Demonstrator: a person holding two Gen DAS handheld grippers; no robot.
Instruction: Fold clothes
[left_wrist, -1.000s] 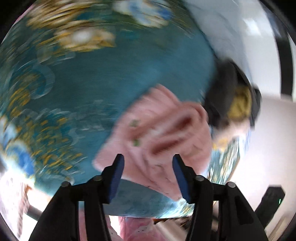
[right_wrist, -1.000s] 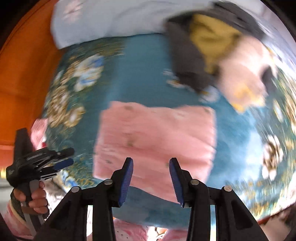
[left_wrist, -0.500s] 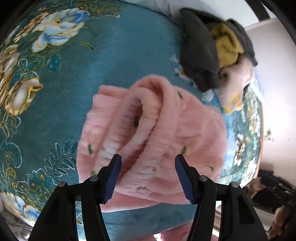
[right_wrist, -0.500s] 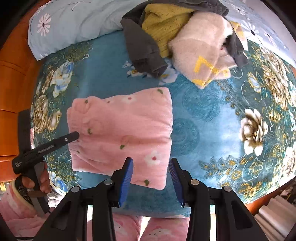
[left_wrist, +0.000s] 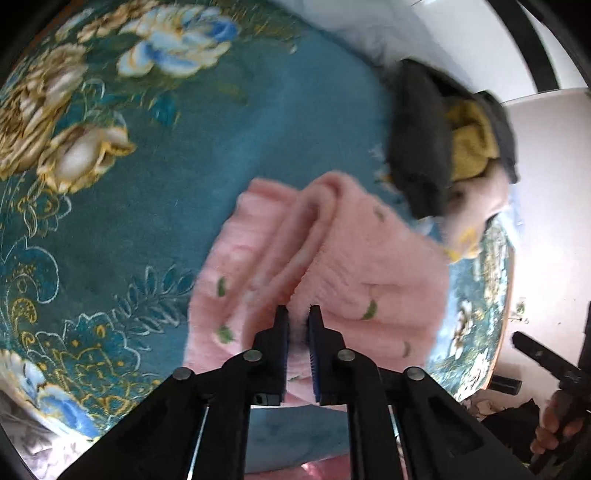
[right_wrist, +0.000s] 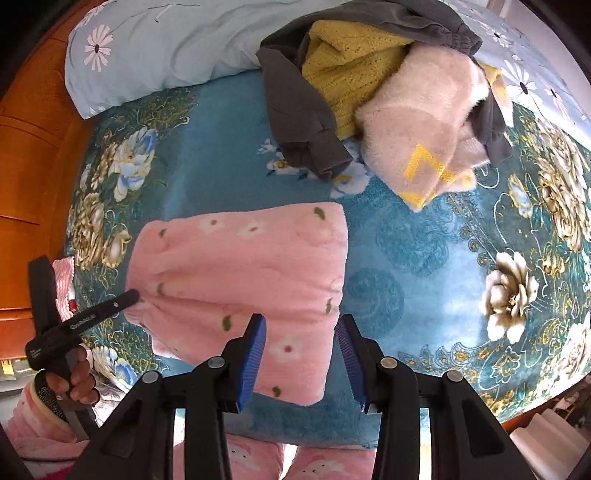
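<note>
A: What do you have at the left edge of the bed?

B: I see a fuzzy pink garment with small flower and leaf prints (right_wrist: 240, 280), folded into a rough rectangle, lying on the teal floral bedspread (right_wrist: 424, 236) near its left edge and front side. On my left wrist camera the folded layers show as a thick roll (left_wrist: 317, 251).

A: And the left gripper?

B: My left gripper (left_wrist: 298, 325) has its blue-padded fingers drawn nearly together at the near edge of the pink garment. There is a thin gap between the pads, and I cannot tell whether any fabric sits in it. From the right camera the same tool (right_wrist: 88, 317) touches the garment's left end, with the bare hand (right_wrist: 79, 380) on its handle.

A: The right one?

B: My right gripper (right_wrist: 301, 354) is spread wide and holds nothing, hanging over the front right corner of the pink garment.

A: What lies further right?

B: Toward the back of the bed I see a loose heap: a dark grey garment (right_wrist: 299, 122), a mustard yellow knit (right_wrist: 343, 70) and a cream fleece piece with a yellow zigzag (right_wrist: 417, 147), apart from the pink garment. Behind them is a pale blue pillow with daisy prints (right_wrist: 166, 48). A wooden headboard (right_wrist: 33, 140) runs along the left.
</note>
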